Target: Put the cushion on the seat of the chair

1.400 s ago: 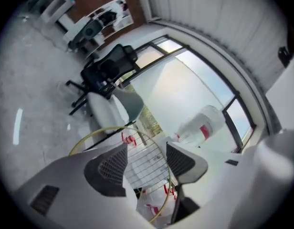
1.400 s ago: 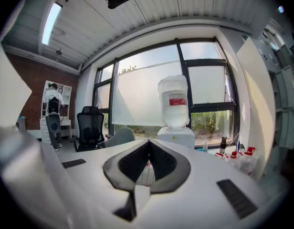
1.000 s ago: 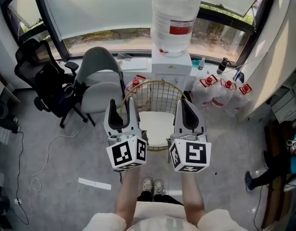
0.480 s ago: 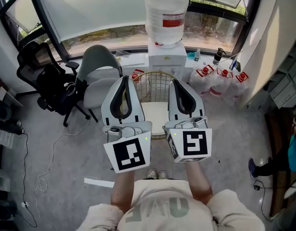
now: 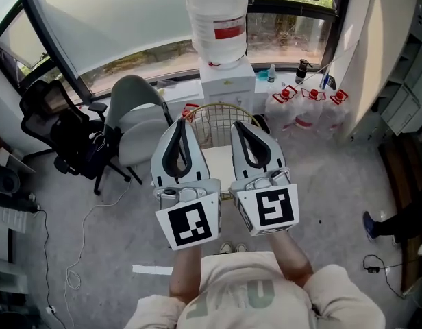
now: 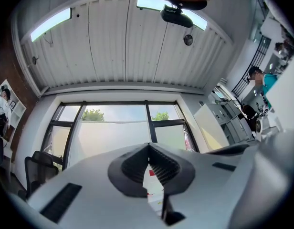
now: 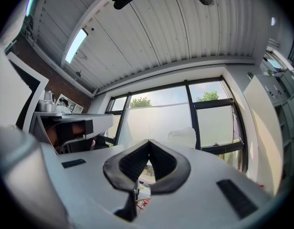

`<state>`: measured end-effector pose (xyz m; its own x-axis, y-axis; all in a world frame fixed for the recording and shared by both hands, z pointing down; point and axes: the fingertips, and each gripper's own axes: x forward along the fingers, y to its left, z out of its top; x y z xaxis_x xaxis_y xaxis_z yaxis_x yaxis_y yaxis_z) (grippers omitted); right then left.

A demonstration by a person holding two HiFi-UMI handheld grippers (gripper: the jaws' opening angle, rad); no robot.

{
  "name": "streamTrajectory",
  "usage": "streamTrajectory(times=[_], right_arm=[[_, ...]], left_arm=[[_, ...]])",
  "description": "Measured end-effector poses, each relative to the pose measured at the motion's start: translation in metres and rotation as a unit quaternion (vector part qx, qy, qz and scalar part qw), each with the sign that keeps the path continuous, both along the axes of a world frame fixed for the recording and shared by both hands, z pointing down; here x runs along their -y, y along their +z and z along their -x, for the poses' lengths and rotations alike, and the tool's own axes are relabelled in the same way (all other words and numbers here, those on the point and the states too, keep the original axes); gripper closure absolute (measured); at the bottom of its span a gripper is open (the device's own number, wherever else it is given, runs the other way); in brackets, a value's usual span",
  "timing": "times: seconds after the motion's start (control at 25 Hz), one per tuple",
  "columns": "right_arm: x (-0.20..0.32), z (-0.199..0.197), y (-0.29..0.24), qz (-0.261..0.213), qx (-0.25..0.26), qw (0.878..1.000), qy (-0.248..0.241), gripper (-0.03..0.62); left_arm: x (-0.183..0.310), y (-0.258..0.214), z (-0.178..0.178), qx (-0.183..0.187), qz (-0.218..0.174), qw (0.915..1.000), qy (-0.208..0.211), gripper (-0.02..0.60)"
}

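Beside grey chair (image 5: pixel 139 125), before water dispenser (image 5: pixel 227 81): cushion (image 5: pixel 218 170) flat on wire chair (image 5: pixel 212 127), long axis masked by left gripper (image 5: pixel 180 122), just clamped empty, and right gripper (image 5: pixel 240 124), clenched empty.

Daylight poured in through the window (image 5: pixel 149 33) along the frame's top, bright and hazy; both gripper views curved hard toward dark, vignetted corners.

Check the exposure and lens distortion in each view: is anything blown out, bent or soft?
Head view: even daylight and sharp, with the window frame slightly bowed by the wide lens. Left gripper view: heavy fisheye with a black rim, and the ceiling light strips are blown white. Right gripper view: the same fisheye and dark rim, with the window panes bright and nearly washed out.
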<state>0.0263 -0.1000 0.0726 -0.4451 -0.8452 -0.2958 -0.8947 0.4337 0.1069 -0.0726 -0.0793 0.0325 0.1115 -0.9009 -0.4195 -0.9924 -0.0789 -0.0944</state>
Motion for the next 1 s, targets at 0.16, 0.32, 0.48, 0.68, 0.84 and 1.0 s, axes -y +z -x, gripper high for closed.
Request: streamTrajectory(times=[0.16, 0.32, 0.48, 0.68, 0.84, 1.0], right_arm=[[0.001, -0.002, 0.0, 0.005, 0.004, 1.0, -0.007, 0.577], [0.001, -0.005, -0.001, 0.004, 0.007, 1.0, -0.006, 0.577], [0.002, -0.004, -0.002, 0.004, 0.007, 1.0, -0.009, 0.577], [0.002, -0.003, -0.001, 0.005, 0.007, 1.0, -0.011, 0.577], [0.001, 0.0, 0.0, 0.009, 0.007, 1.0, -0.018, 0.577], [-0.001, 0.003, 0.002, 0.016, 0.01, 1.0, -0.023, 0.577]], left_arm=[[0.001, 0.001, -0.005, 0.002, 0.004, 1.0, 0.002, 0.569], [0.003, 0.002, -0.007, 0.001, 0.007, 1.0, 0.005, 0.569], [0.006, 0.0, -0.006, 0.003, 0.007, 1.0, 0.0, 0.569], [0.005, 0.001, -0.003, 0.003, 0.008, 0.9999, -0.006, 0.569], [0.006, 0.002, -0.001, 0.006, 0.009, 0.9999, -0.007, 0.569], [0.006, 0.003, 0.004, 0.007, 0.013, 0.9998, -0.011, 0.569]])
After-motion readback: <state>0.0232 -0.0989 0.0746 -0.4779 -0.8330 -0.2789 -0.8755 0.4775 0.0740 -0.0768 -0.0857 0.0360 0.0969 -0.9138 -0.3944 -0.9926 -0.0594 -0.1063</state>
